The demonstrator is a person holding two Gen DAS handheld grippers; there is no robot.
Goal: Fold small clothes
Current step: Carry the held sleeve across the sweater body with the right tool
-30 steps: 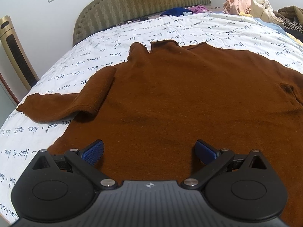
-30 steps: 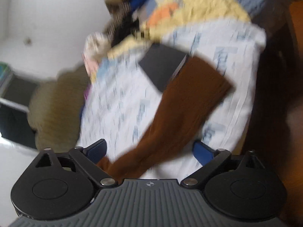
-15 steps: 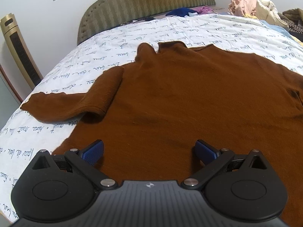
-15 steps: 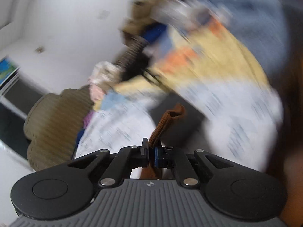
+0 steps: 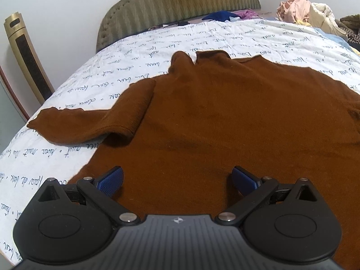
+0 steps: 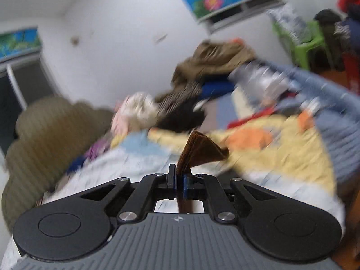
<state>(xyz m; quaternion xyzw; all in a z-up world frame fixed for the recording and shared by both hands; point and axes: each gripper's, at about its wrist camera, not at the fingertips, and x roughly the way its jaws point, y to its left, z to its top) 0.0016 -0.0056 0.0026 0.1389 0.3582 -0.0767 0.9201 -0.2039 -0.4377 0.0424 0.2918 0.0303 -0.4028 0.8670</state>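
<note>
A brown knit sweater (image 5: pixel 225 117) lies spread flat on the white script-printed bedsheet (image 5: pixel 157 45), collar toward the headboard. Its left sleeve (image 5: pixel 94 123) is bent outward toward the bed's left edge. My left gripper (image 5: pixel 177 180) is open and empty, hovering just above the sweater's lower body. My right gripper (image 6: pixel 178 180) is shut on the cuff end of the sweater's other sleeve (image 6: pixel 200 150), which sticks up between the pads, lifted above the bed. The right wrist view is motion-blurred.
A padded olive headboard (image 5: pixel 180 4) stands at the far end. A heap of mixed clothes (image 5: pixel 310 15) sits at the bed's far right, and it also shows in the right wrist view (image 6: pixel 202 90). A gold tower appliance (image 5: pixel 27 58) stands left of the bed.
My right gripper closed on the sleeve end and has lifted it, swinging its view upward. My left gripper drifted slightly back, staying open over the sweater.
</note>
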